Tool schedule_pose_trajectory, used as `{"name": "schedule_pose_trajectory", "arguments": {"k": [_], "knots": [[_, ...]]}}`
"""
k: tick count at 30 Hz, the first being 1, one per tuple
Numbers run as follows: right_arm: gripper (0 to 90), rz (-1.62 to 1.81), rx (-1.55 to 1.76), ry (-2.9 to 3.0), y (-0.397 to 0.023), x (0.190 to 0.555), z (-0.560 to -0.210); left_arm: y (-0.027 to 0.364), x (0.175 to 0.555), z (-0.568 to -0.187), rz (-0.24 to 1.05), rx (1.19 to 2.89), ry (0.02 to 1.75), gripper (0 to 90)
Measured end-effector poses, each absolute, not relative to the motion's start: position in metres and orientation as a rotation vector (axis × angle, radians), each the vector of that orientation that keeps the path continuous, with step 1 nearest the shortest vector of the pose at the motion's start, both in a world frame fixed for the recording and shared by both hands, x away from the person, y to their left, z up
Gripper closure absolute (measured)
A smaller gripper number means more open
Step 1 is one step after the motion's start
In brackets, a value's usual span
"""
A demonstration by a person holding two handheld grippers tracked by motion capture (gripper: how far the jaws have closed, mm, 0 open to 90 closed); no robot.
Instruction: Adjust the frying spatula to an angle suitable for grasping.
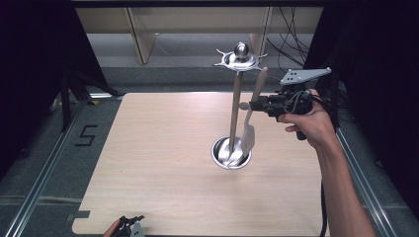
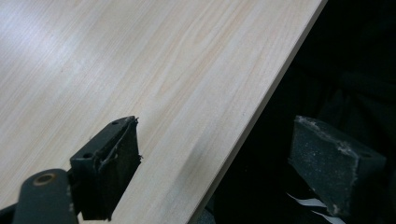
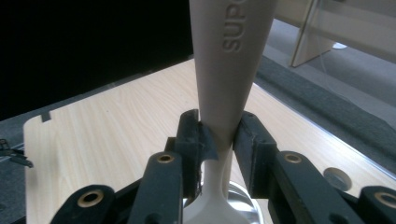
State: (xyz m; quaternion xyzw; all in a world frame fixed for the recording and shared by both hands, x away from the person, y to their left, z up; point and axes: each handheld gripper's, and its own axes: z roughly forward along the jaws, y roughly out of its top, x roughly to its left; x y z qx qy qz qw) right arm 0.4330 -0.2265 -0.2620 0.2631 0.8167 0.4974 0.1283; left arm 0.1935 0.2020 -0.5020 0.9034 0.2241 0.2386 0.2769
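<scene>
Wood grain runs across the pale surface (image 1: 163, 163), and at its near left edge the left hand-held gripper (image 1: 131, 226) idles in the person's hand, jaws standing wide apart with nothing between them — in the left gripper view its rough black pads (image 2: 116, 172) straddle the board's edge. Well apart from it, right of centre, a shiny steel utensil stand (image 1: 231, 152) rises from a round dished base up a thin post to a crown of hooks (image 1: 240, 58). Just beside the post hangs the spatula (image 1: 253, 111), a smooth cream piece, its long axis near upright and slightly tilted, flat blade low by the base and its rounded handle end just below the hooks. The right hand-held gripper (image 1: 253, 105) comes in level from the right and is clamped on the spatula's handle; in the right gripper view the pads (image 3: 196, 140) pinch the narrow neck below the embossed lettering. This hand is plainly the nearer one — the next move likely turns on the handle end's short gap to a hook.
</scene>
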Motion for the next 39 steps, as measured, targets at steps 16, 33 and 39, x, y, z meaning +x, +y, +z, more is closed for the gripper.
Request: {"name": "schedule_pose_trajectory", "arguments": {"k": [16, 33, 39], "knots": [[44.8, 1.349, 0.835, 2.279, -0.230, 0.415, -0.260, 0.202, 0.194, -0.502, 0.628, 2.429, 0.601, 15.2], [37.8, 1.359, 0.866, 2.216, -0.243, 0.393, -0.281, 0.201, 0.194, -0.503, 0.627, 2.428, 0.600, 15.2], [37.2, 1.361, 0.880, 2.194, -0.248, 0.387, -0.290, 0.202, 0.195, -0.503, 0.616, 2.429, 0.602, 15.2]]}}
